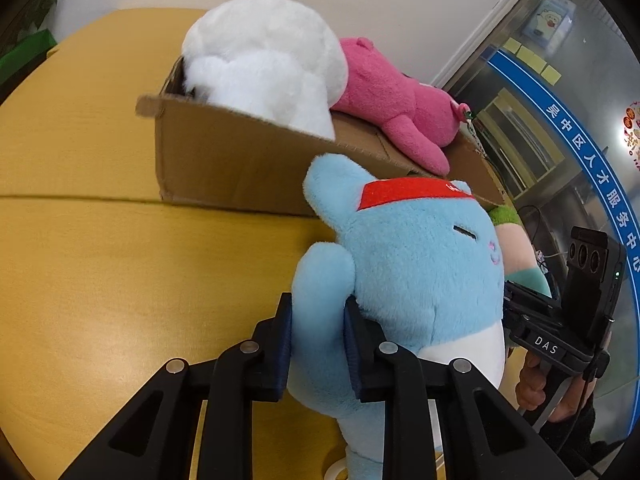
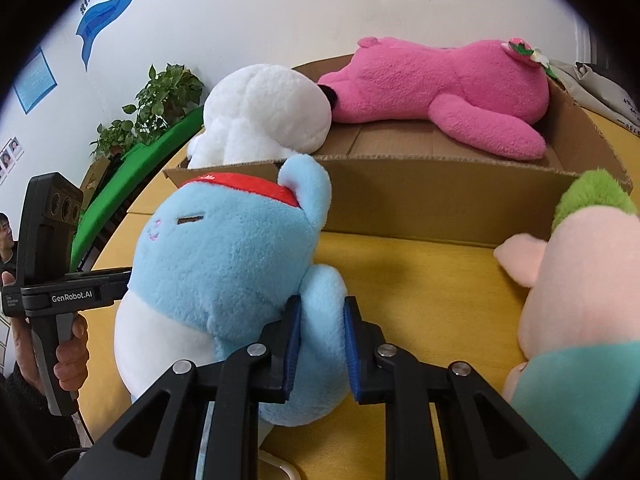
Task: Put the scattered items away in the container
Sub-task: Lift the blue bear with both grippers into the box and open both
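Observation:
A light-blue plush toy (image 1: pixel 404 256) with a red headband and white belly sits upright in front of an open cardboard box (image 1: pixel 240 168). My left gripper (image 1: pixel 317 305) is shut on one of its arms. In the right wrist view the same blue plush (image 2: pixel 224 264) has its other arm squeezed between the blue pads of my right gripper (image 2: pixel 323 302). A white plush (image 2: pixel 268 112) and a pink plush (image 2: pixel 436 80) lie in the box (image 2: pixel 440 196), rising above its rim. A pale-pink plush with green hair and a teal top (image 2: pixel 580 304) stands beside it on the right.
The yellow wooden table (image 1: pixel 100 260) extends left of the box. A hand (image 1: pixel 536 388) holds the other gripper's black body at the right edge. Potted plants (image 2: pixel 160 100) and a green board stand by the wall. A glass door is at the far right.

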A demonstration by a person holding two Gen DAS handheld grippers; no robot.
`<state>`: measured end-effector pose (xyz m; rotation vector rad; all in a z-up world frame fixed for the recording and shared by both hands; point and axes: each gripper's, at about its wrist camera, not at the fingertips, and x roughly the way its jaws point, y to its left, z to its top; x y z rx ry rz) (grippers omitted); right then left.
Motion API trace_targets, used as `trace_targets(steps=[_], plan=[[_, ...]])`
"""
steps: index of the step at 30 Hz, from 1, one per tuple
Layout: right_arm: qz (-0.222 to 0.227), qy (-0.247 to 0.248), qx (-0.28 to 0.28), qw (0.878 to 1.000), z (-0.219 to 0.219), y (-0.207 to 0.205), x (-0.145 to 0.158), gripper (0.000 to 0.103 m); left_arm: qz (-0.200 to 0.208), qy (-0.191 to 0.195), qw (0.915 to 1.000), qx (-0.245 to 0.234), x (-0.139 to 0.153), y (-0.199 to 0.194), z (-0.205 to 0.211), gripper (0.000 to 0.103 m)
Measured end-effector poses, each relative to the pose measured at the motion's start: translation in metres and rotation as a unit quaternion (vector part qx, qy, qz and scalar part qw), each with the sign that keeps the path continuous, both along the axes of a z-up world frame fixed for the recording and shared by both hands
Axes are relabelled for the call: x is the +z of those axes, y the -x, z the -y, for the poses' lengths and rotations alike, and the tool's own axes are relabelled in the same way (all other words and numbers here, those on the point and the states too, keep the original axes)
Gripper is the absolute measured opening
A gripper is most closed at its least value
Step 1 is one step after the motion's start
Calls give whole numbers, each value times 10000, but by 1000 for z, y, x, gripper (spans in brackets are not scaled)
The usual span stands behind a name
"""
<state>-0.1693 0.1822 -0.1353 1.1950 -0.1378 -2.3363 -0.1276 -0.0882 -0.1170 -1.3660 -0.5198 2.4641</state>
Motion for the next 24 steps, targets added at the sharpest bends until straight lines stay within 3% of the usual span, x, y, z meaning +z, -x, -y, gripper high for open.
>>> trace_targets(steps=[4, 10, 17, 21, 24], plan=[[-192, 97, -61, 9997, -8, 4, 18, 18, -176, -66, 9998, 12, 17, 5, -4, 23], [-861, 252, -233, 9957, -28, 11, 76, 18, -870, -16, 9962, -68, 82, 17, -25, 23], [-1806, 48, -397, 9827, -35, 63, 156, 18, -1497, 184, 9886, 17, 146, 88, -41, 23], [-2108, 11, -611, 9756, -36, 110, 170, 18, -1390, 428, 9893, 55, 148, 137, -51, 23], [-1743, -78, -701, 9822, -35, 150, 142, 18, -998, 627, 9928, 220, 120, 168, -55, 23]])
